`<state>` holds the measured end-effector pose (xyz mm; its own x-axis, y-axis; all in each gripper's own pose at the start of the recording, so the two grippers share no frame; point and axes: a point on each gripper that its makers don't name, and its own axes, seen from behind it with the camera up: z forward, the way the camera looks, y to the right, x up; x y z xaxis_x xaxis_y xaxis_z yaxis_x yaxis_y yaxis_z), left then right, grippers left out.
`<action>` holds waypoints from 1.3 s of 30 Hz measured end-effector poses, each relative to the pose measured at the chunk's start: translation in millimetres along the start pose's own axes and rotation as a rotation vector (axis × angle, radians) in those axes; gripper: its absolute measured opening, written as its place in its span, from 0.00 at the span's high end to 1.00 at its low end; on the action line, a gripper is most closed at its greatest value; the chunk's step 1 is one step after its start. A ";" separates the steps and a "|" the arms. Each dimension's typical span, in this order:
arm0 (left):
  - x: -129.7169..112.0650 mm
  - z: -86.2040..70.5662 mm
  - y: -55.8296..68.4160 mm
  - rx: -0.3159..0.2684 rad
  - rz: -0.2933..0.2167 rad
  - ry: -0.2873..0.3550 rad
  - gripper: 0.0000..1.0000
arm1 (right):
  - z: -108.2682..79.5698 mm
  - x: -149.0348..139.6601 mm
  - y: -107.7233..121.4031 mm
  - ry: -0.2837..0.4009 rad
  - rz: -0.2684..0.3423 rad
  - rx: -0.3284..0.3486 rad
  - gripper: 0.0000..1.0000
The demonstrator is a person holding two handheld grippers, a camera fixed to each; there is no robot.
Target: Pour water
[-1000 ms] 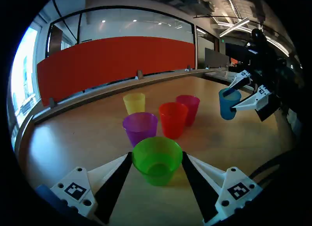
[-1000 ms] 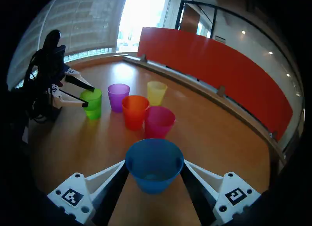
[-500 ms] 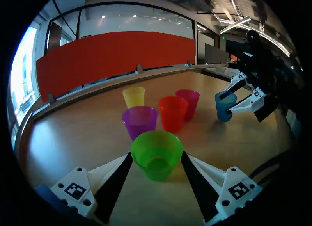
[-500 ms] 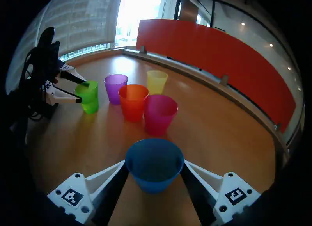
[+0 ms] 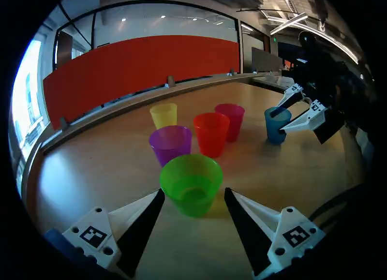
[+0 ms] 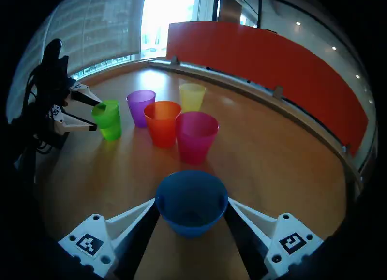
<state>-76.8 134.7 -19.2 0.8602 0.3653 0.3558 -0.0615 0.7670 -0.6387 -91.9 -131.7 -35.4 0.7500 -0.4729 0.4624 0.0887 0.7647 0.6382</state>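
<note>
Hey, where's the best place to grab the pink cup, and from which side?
Probably the pink cup across its upper wall, just under the rim, coming level from the right gripper side: it stands upright, that face is unobstructed, and the orange cup crowds the far side.

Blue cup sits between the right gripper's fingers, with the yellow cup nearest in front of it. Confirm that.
No: the right gripper view shows the blue cup between the right gripper's fingers, with the pink cup nearest in front of it.
</note>
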 end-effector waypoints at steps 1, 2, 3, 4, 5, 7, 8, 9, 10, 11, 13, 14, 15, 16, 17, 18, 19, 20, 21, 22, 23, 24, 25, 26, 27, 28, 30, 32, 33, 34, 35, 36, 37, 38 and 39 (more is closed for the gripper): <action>-0.5 -0.2 0.2 0.000 -0.002 -0.001 0.08 | -0.3 -0.9 0.7 -0.001 -0.002 -0.003 0.09; -1.0 -0.5 0.4 0.001 -0.003 -0.003 0.09 | -0.6 -1.7 1.3 -0.003 -0.004 -0.005 0.09; -1.5 -0.7 0.5 0.001 -0.005 -0.004 0.09 | -0.9 -2.5 2.0 -0.004 -0.006 -0.007 0.09; -1.8 -1.2 1.0 0.000 -0.009 -0.005 0.09 | -1.4 -4.0 2.6 -0.007 -0.008 -0.011 0.09; -2.1 -1.6 1.3 0.000 -0.013 -0.005 0.09 | -1.8 -5.4 3.1 -0.010 -0.010 -0.013 0.08; -2.4 -2.4 2.0 -0.002 -0.020 -0.005 0.09 | -2.4 -9.1 4.1 -0.018 -0.015 -0.020 0.08; -2.4 -2.8 2.3 -0.003 -0.023 -0.005 0.09 | -2.5 -11.2 4.6 -0.023 -0.018 -0.022 0.07; -2.5 -3.2 2.6 -0.004 -0.026 -0.005 0.08 | -2.7 -13.2 5.0 -0.028 -0.020 -0.025 0.07; -2.7 -3.8 2.7 -0.004 -0.026 -0.005 0.08 | -2.6 -14.7 5.0 -0.030 -0.021 -0.026 0.06; -2.8 -4.4 2.8 -0.003 -0.025 -0.005 0.08 | -2.6 -16.0 5.0 -0.032 -0.022 -0.027 0.05; -3.6 -5.6 3.1 -0.003 -0.023 -0.008 0.08 | -2.4 -18.0 4.8 -0.035 -0.022 -0.027 0.03; -4.0 -6.2 3.3 -0.002 -0.020 -0.010 0.08 | -2.3 -18.6 4.6 -0.036 -0.021 -0.026 0.02; -4.5 -6.9 3.4 -0.001 -0.018 -0.012 0.08 | -2.3 -19.2 4.5 -0.037 -0.020 -0.026 0.01; -4.9 -7.5 3.8 -0.001 -0.017 -0.013 0.09 | -2.4 -20.0 4.5 -0.037 -0.018 -0.026 0.01; -5.2 -8.1 4.1 -0.001 -0.016 -0.014 0.08 | -2.6 -20.6 4.6 -0.038 -0.017 -0.026 0.01; -5.5 -8.8 4.4 -0.001 -0.016 -0.015 0.08 | -2.7 -21.3 4.6 -0.039 -0.015 -0.026 0.01; -5.6 -9.9 4.3 0.000 -0.017 -0.015 0.08 | -3.2 -22.3 5.0 -0.039 -0.014 -0.028 0.01; -5.7 -10.9 4.1 0.001 -0.017 -0.014 0.09 | -3.6 -23.3 5.4 -0.040 -0.013 -0.029 0.01; -5.8 -11.9 4.0 0.003 -0.018 -0.014 0.09 | -4.0 -24.2 5.7 -0.041 -0.012 -0.030 0.01; -6.1 -13.3 3.4 0.004 -0.021 -0.014 0.09 | -4.6 -25.6 5.7 -0.042 -0.011 -0.031 0.01; -6.4 -14.5 2.9 0.006 -0.024 -0.013 0.08 | -5.0 -26.8 5.8 -0.043 -0.010 -0.032 0.01; -6.8 -15.8 2.3 0.008 -0.026 -0.013 0.08 | -5.5 -28.1 5.8 -0.045 -0.009 -0.033 0.01; -8.2 -17.1 1.7 0.010 -0.031 -0.016 0.08 | -6.4 -29.6 5.6 -0.046 -0.007 -0.034 0.01; -9.4 -18.3 1.1 0.012 -0.035 -0.018 0.08 | -7.2 -30.9 5.5 -0.048 -0.005 -0.035 0.01; -10.7 -19.5 0.5 0.014 -0.039 -0.020 0.09 | -7.9 -32.2 5.3 -0.049 -0.004 -0.036 0.01; -12.3 -20.8 -0.5 0.018 -0.044 -0.023 0.09 | -9.1 -33.7 5.0 -0.051 -0.001 -0.037 0.01; -15.1 -23.2 -2.4 0.025 -0.054 -0.027 0.08 | -11.1 -36.3 4.4 -0.054 0.003 -0.038 0.01; -17.4 -27.2 -6.2 0.040 -0.059 -0.029 0.08 | -14.3 -39.4 4.5 -0.058 0.006 -0.041 0.01; -18.5 -29.1 -8.0 0.047 -0.061 -0.030 0.08 | -15.8 -40.9 4.5 -0.060 0.007 -0.043 0.01; -19.4 -31.5 -10.3 0.057 -0.062 -0.029 0.09 | -17.8 -41.9 4.9 -0.061 0.007 -0.047 0.01; -20.2 -33.6 -12.3 0.065 -0.064 -0.028 0.08 | -19.6 -42.9 5.3 -0.062 0.008 -0.050 0.01; -21.0 -35.8 -14.3 0.074 -0.066 -0.027 0.08 | -21.4 -43.8 5.6 -0.062 0.008 -0.054 0.01; -22.2 -38.0 -15.8 0.081 -0.072 -0.026 0.08 | -23.6 -44.4 5.9 -0.061 0.009 -0.057 0.01; -23.4 -40.0 -17.2 0.088 -0.078 -0.026 0.08 | -25.5 -44.9 6.2 -0.060 0.009 -0.060 0.01; -24.5 -42.0 -18.6 0.094 -0.083 -0.025 0.08 | -27.4 -45.4 6.5 -0.060 0.009 -0.064 0.01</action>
<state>-75.5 89.4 -44.6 0.8517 0.3104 0.4222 -0.0388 0.8409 -0.5398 -107.4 -93.3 -69.1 0.7108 -0.4894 0.5052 0.1248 0.7947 0.5941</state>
